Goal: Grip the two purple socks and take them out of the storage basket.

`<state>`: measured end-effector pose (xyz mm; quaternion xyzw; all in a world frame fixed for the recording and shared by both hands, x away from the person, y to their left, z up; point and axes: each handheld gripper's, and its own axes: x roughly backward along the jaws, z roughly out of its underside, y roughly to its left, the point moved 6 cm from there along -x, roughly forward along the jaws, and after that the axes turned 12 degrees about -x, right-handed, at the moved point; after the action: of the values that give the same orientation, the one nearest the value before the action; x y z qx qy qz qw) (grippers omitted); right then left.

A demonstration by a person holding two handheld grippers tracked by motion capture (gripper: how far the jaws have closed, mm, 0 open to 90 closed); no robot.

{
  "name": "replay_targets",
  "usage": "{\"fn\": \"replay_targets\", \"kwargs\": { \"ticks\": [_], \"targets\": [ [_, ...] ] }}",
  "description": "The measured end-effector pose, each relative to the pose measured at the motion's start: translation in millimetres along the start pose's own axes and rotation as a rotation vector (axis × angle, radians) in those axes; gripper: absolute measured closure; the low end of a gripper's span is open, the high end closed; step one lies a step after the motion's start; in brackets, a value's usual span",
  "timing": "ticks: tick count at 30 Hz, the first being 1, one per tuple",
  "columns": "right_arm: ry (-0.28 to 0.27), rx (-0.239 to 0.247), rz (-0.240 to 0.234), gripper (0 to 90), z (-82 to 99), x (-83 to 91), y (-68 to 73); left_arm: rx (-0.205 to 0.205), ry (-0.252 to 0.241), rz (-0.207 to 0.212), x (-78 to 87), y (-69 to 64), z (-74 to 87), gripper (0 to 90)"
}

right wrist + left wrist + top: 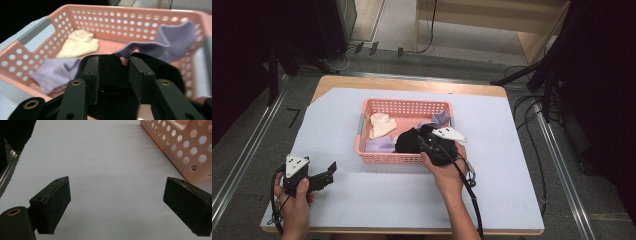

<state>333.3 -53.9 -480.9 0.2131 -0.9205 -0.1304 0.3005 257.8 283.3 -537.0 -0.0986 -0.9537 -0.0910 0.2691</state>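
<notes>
- The right gripper (113, 75) reaches over the near wall of the pink basket (404, 105), jaws half-closed with a fold of the black sock (112, 100) between them. I can't tell whether the pads are truly biting or just lying alongside the cloth.
- If the bite is thin, I'd expect the black sock to slide out on the way up and drop back among the others.
- A purple sock (162, 43) hangs over the basket's right end, its toe draping down right at the jaw tips. It could get snagged and dragged out along with the black one.
- The basket is light-looking plastic; a pull that catches its near wall might tip or shove it across the white sheet (412, 195).
- The left gripper (116, 203) sits near the sheet's near-left corner, jaws wide apart and gripping nothing, well apart from the basket, so nothing steadies it.
- The black sock is soft, dark knit, bunched in a heap against the basket's near wall toward the right end, between another purple sock (56, 72) and the draped one; a cream sock (78, 45) lies toward the far-left corner.
</notes>
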Motion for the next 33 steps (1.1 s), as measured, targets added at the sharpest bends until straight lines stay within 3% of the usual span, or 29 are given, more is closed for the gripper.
{"fn": "replay_targets", "kwargs": {
  "ticks": [9, 23, 25, 33],
  "targets": [
    [0.054, 0.031, 0.004, 65.9, 2.4, -25.6, 24.8, 0.0, 0.001, 0.001, -0.1, 0.1, 0.0, 8.3],
    [0.133, 0.051, 0.002, 69.8, 7.5, -54.0, 47.5, 0.005, 0.002, 0.002, -0.5, 0.2, 0.0, 8.3],
    [0.132, 0.05, 0.009, 69.9, 7.6, -55.6, 48.5, 0.006, 0.002, 0.003, -0.5, 0.2, 0.0, 8.3],
    [0.218, 0.016, -0.016, 71.6, 8.2, -67.2, 59.7, 0.004, 0.005, 0.004, -0.6, 0.5, 0.1, 8.3]
  ]
}}
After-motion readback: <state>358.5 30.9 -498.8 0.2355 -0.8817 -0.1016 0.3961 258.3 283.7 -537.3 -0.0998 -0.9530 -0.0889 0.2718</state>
